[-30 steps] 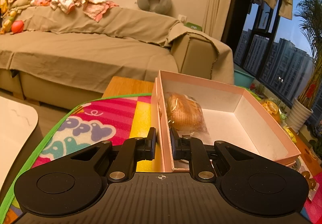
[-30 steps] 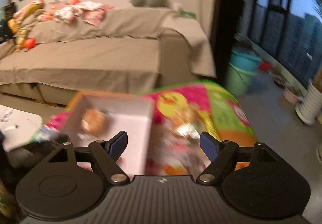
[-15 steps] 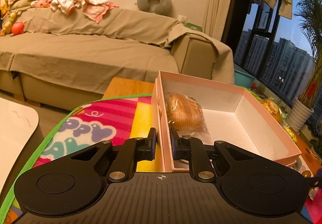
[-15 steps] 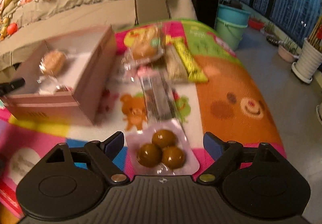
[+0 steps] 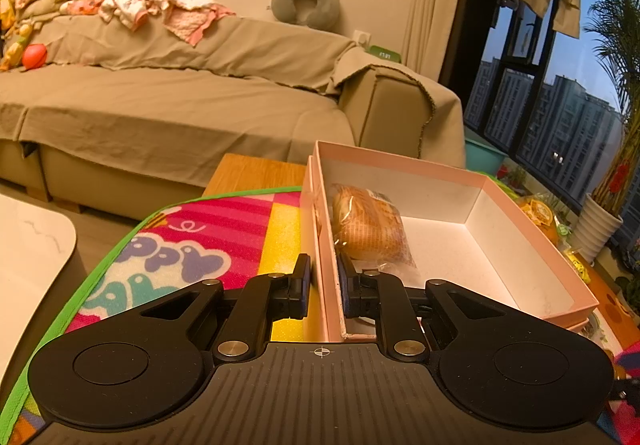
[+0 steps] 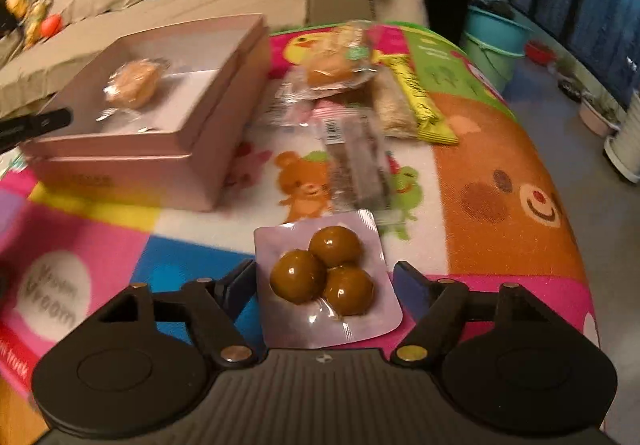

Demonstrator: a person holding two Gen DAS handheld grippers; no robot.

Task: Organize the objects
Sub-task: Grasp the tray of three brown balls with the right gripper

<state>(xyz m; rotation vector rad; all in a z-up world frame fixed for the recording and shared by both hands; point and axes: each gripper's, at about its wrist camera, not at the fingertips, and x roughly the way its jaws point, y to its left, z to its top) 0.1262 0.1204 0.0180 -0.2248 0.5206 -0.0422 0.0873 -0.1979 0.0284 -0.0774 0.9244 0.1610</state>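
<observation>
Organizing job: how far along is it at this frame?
Early. Done: one wrapped bun lies in the pink box. In hand: the left gripper clamps the box wall; the right gripper, jaws closing, straddles the pack of three brown balls without gripping yet. Left: the snack pile on the mat.

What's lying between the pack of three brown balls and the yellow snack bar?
A dark wrapped bar lies between the pack of three brown balls and the yellow snack bar, on the mat; right wrist view.

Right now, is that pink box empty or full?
Nearly empty: the lidless pink box holds one wrapped bun; the rest of its white floor is bare.
</observation>
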